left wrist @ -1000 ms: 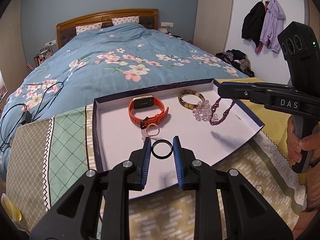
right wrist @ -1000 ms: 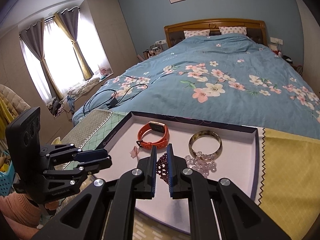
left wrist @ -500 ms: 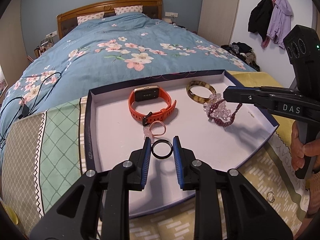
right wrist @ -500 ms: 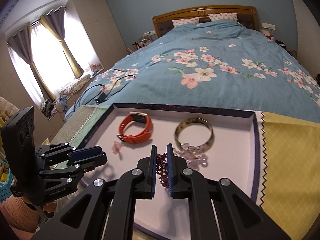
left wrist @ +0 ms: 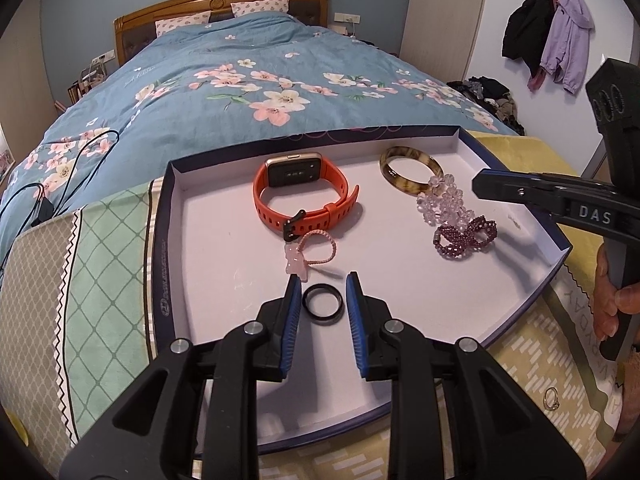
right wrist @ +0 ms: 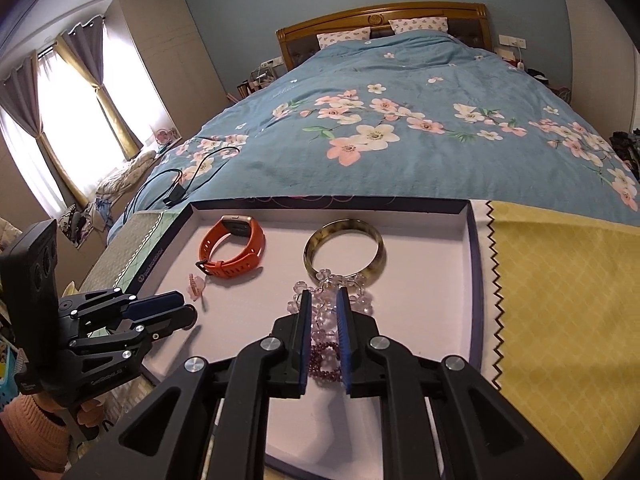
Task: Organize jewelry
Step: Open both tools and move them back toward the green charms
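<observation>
We see a shallow dark-rimmed tray (left wrist: 160, 240) with a pale floor, resting on a patchwork cloth (left wrist: 92, 272) at the foot of a bed with a blue floral duvet (left wrist: 248, 80). Our left gripper (left wrist: 323, 300) reaches over the tray's near edge, its blue pads clamped on either side of a black ring (left wrist: 322, 304), which it holds at the tips. Just beyond the ring lies a pink elastic ring with a small bear charm (left wrist: 310, 250), and behind that, toward the far edge, an orange smartwatch (left wrist: 304, 196) standing on its strap. Toward the far right corner of the tray sits a mottled brown bangle (left wrist: 410, 174); a clear bead bracelet (left wrist: 444, 202) touches its near side, and a dark purple bead bracelet (left wrist: 466, 236) lies bunched just in front of that, near the right edge. Our right gripper (right wrist: 323, 332) hangs above this pile with its jaws narrow and opening; in its own view the purple beads show in the gap between the pads, lying on the tray floor, and the pads do not appear to press on them. A hand (left wrist: 610, 304) grips that tool's handle. Off the tray, on the cloth by its near right corner, lies a small gold ring (left wrist: 551, 398).
</observation>
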A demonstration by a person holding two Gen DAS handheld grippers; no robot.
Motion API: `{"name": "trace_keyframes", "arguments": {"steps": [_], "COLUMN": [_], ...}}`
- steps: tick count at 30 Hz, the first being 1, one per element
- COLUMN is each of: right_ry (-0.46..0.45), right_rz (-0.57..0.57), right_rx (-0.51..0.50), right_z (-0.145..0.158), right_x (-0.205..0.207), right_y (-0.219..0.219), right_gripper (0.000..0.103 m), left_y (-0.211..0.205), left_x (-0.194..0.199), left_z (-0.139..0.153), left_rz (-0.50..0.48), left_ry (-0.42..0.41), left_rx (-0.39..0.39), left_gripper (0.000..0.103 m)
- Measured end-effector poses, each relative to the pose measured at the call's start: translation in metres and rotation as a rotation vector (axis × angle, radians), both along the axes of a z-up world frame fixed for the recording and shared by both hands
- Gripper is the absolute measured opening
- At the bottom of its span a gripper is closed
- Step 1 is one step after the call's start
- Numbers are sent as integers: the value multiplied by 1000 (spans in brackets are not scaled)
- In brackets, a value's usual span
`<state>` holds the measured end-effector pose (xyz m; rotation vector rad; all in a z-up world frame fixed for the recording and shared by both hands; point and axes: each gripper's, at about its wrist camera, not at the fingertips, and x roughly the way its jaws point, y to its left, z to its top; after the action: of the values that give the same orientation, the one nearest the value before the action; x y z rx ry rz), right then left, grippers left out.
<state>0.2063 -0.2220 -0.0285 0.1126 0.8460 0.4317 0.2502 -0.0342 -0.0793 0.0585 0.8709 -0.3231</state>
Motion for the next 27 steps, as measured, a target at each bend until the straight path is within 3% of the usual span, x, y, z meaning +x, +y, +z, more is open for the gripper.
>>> {"name": "trace_keyframes", "arguments": {"steps": [3,7,10,14,20,27], "right_ry": [-26,-67,-96,-95,-69,-33], "right_rz": [5,33,65,108,174,258], "right_rx": [14,22,16,-1,-13,-23], "right_z": [8,22,29,28,16,3], "right_x": [-11,-33,-54,-80,-113,-144], "right_y": [-3,-7,-9,-6,3,21], "right_gripper": [23,26,38,39,39,39], "left_y": [0,3,7,15,33,33], "left_x": [-5,-21,-37,-62,-101,-154], "left_z": [5,21,33,47,49,38], "left_rz": [-1,-5,-8,-14,-14,-113], "left_ry": [-21,-85,-129,-169,-162,-133], "left_rx": [-4,2,1,-2,-28,-44], "left_gripper": [31,38,42,44,44,42]}}
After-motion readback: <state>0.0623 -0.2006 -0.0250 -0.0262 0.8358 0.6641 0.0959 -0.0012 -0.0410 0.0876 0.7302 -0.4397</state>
